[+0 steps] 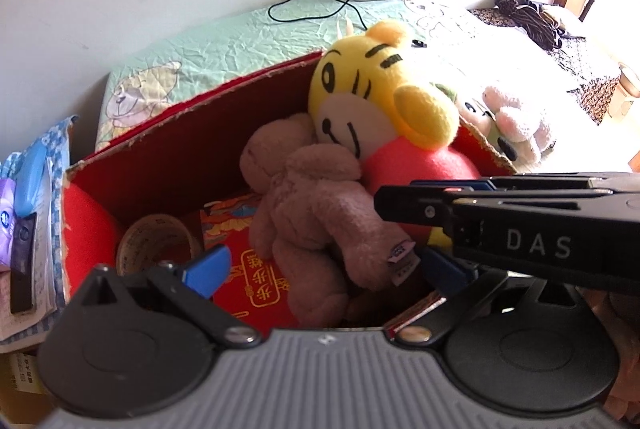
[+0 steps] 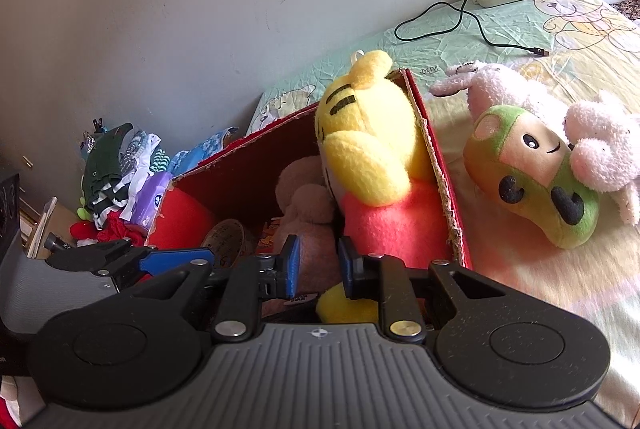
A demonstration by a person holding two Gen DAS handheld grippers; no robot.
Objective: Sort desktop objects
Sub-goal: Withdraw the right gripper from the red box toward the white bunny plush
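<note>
Plush bear, brown: inside red box, directly ahead of both tongs, long axis vertical.
Left gripper: released, straddling bear.
Right gripper: parted, empty, nearer bear's base.

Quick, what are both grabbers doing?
Left gripper: open, holding nothing.
Right gripper: narrow gap at the brown plush; grip cannot be told.

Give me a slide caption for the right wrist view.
Right gripper open above a red box holding a yellow tiger plush.
</note>
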